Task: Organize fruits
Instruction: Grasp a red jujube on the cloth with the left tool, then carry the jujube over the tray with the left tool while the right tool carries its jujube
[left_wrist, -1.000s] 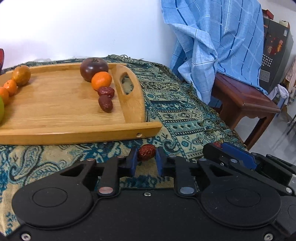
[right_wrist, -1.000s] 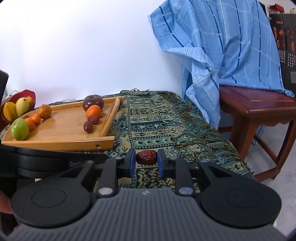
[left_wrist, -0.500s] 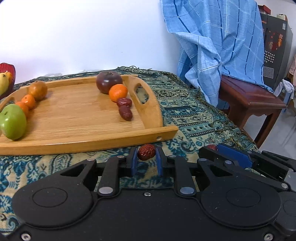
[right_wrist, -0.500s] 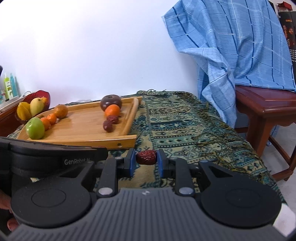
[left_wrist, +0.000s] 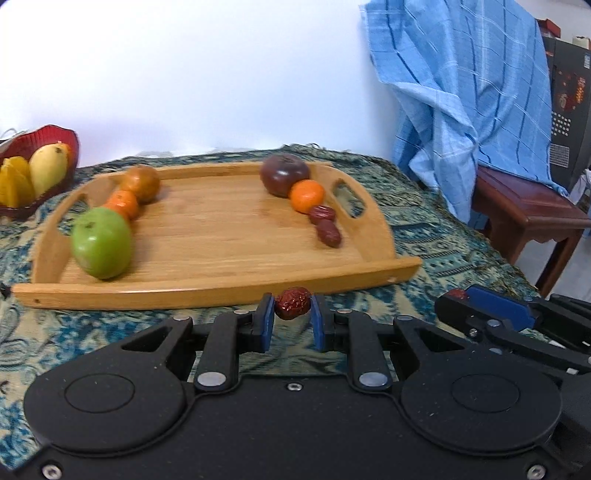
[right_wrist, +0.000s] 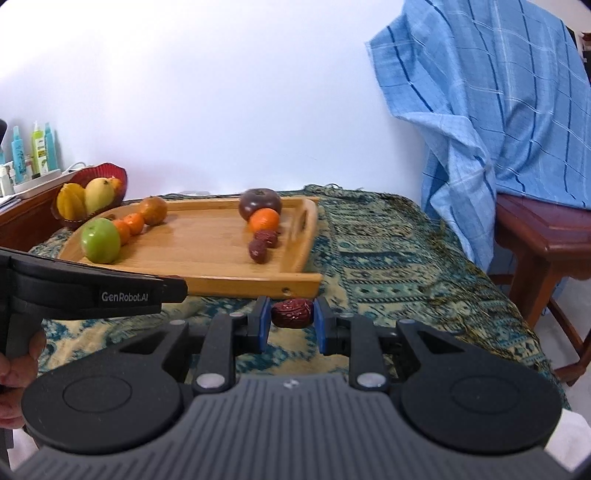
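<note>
While two wrinkled red dates already lie along the right edge of the oval wooden tray, the left gripper and right gripper each pinch another red date short of its near edge, both unplaced.

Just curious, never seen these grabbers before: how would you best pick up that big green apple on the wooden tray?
Probably across the green apple at its widest middle, coming from the tray's open centre. An orange touches its far side and the wooden tray rim runs close on its outer side, so the centre leaves room. Both grippers hold red dates now.
</note>
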